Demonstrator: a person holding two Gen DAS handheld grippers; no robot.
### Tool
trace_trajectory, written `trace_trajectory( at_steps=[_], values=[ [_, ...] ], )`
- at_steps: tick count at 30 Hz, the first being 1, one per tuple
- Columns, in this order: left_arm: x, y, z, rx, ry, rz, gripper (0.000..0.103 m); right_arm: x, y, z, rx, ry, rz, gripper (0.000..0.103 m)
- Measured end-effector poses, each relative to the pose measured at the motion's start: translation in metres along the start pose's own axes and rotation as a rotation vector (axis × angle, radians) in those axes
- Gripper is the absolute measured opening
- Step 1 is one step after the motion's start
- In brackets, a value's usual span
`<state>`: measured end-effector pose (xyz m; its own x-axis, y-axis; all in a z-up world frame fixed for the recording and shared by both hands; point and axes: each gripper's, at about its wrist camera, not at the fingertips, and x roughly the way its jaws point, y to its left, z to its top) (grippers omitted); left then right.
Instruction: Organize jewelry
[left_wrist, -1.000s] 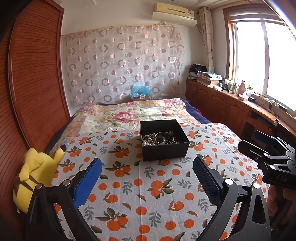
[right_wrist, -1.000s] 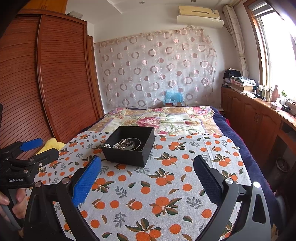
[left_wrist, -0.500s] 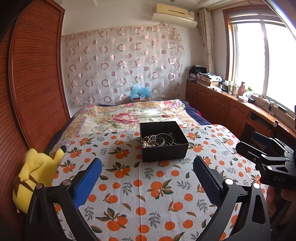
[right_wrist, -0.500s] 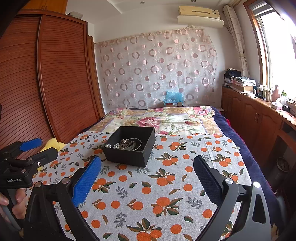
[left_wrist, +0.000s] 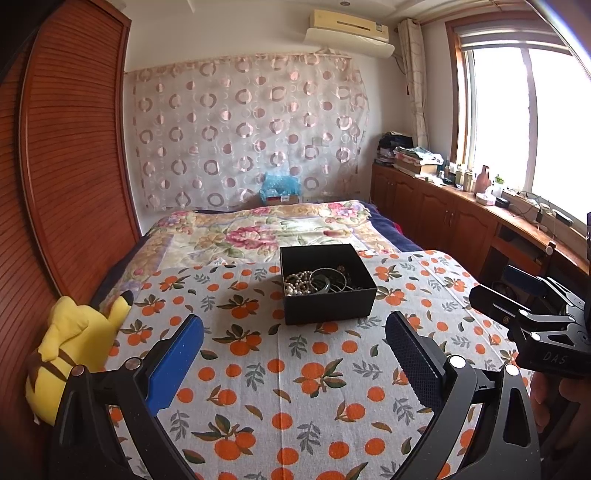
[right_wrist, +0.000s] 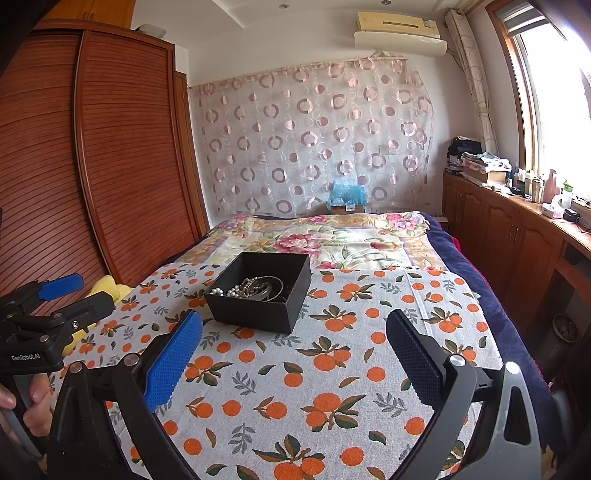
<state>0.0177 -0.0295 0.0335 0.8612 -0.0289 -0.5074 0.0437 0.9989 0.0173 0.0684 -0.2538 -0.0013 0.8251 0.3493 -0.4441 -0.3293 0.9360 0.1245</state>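
Observation:
A black open box (left_wrist: 327, 282) (right_wrist: 260, 291) rests on the orange-print cloth (left_wrist: 280, 373) (right_wrist: 332, 376) on the bed. Inside lie a pearl strand (left_wrist: 295, 286) (right_wrist: 240, 288) and dark bangles (left_wrist: 327, 280) (right_wrist: 264, 286), tangled together. My left gripper (left_wrist: 293, 350) hovers open just short of the box, nothing between its blue pads. My right gripper (right_wrist: 293, 350) is also open and empty, to the right of the box and nearer than it. Each gripper shows at the edge of the other's view, held by a hand.
A yellow plush toy (left_wrist: 70, 350) lies at the bed's left edge beside the wooden wardrobe (right_wrist: 92, 166). A floral quilt (left_wrist: 258, 229) covers the far half of the bed. Wooden cabinets (right_wrist: 517, 236) with clutter run along the right under the window.
The left wrist view has risen and tipped slightly, so the box sits a little lower and farther. The right wrist view is almost unchanged.

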Motion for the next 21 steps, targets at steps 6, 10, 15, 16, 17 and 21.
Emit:
trace_trajectory(
  at_steps=[6, 10, 15, 16, 17, 21],
  values=[
    [-0.0007, -0.0004, 0.0001, 0.0, -0.003, 0.001, 0.095, -0.0001, -0.0001, -0.0002, 0.001, -0.001, 0.0, 0.1],
    [-0.0016, -0.0034, 0.0052, 0.001, -0.009, 0.002, 0.095, 0.0, -0.0002, 0.0001, 0.002, -0.002, 0.0, 0.1],
    [-0.0011, -0.0045, 0.0062, 0.001, -0.009, 0.001, 0.095, -0.0001, -0.0002, 0.0, 0.001, -0.002, -0.001, 0.1],
    [-0.0013, -0.0045, 0.006, 0.001, -0.009, 0.0, 0.095, -0.0001, -0.0003, 0.0, 0.001, -0.002, -0.001, 0.1],
    [-0.0013, -0.0046, 0.0059, 0.001, -0.009, 0.001, 0.095, -0.0001, -0.0003, 0.0, 0.001, -0.002, 0.0, 0.1],
    [-0.0015, -0.0043, 0.0054, 0.001, -0.01, 0.0, 0.095, 0.0, -0.0004, -0.0003, 0.002, -0.003, -0.001, 0.1]
  ],
)
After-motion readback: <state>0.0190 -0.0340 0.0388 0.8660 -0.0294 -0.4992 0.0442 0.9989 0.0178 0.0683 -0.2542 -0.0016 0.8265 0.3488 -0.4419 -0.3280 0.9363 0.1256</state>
